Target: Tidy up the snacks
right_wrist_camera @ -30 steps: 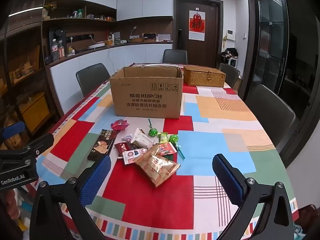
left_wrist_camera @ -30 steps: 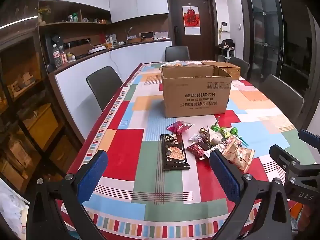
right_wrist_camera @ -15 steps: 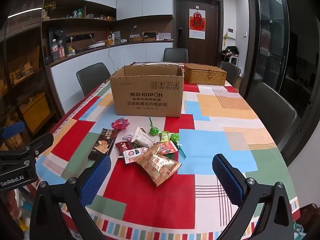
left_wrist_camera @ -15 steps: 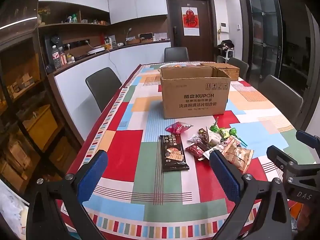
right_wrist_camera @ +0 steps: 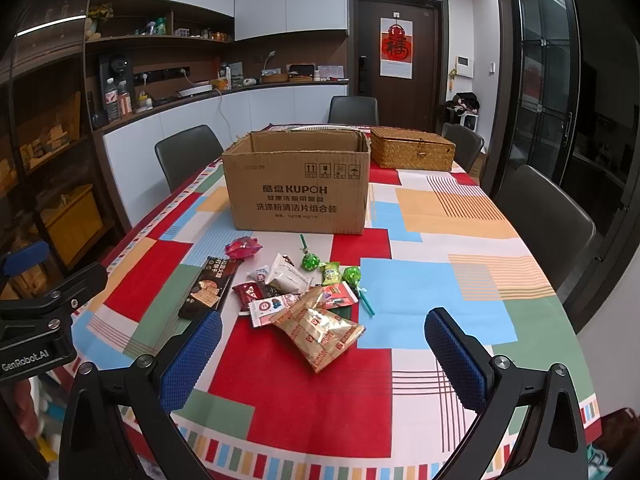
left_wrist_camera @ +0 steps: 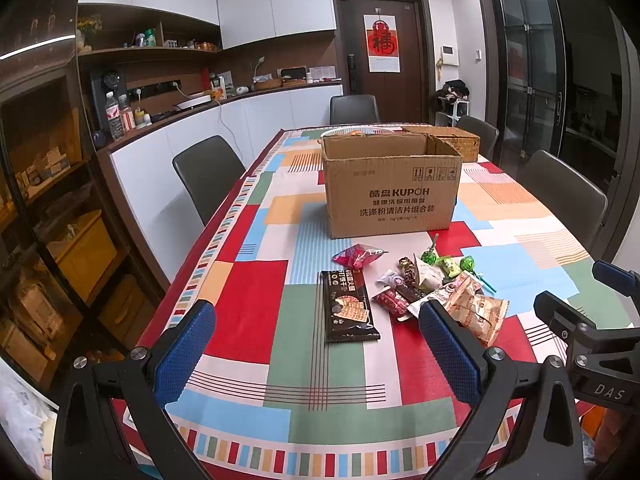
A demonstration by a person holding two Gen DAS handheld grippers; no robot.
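The snacks lie in a loose heap on the desk (right_wrist_camera: pixel 420 280), just in front of the open cardboard box (right_wrist_camera: pixel 298 192), which reads as the place they are meant to go. Both tools hang over the near edge of the desk, well short of the heap, probably so the whole pile can be sized up before a first pick.

The left hand-held gripper (left_wrist_camera: pixel 316 354) is spread wide and holds nothing. The right hand-held gripper (right_wrist_camera: pixel 324 360) is likewise spread and empty.

Of the snacks, the dark biscuit pack (left_wrist_camera: pixel 350 306) lies flat at the left side of the heap, its long axis running from the near edge toward the box. The gold crinkled bag (right_wrist_camera: pixel 320 330) lies nearest the right hand-held gripper, its long axis slanting away from the box toward the right. A pink wrapped sweet (right_wrist_camera: pixel 242 249) sits closest to the box. The green lollipops (right_wrist_camera: pixel 352 276) lie at the heap's right, one stick pointing at the box, another pointing away from it. Behind the box to the right stands a woven basket (right_wrist_camera: pixel 412 154) with its lid down.
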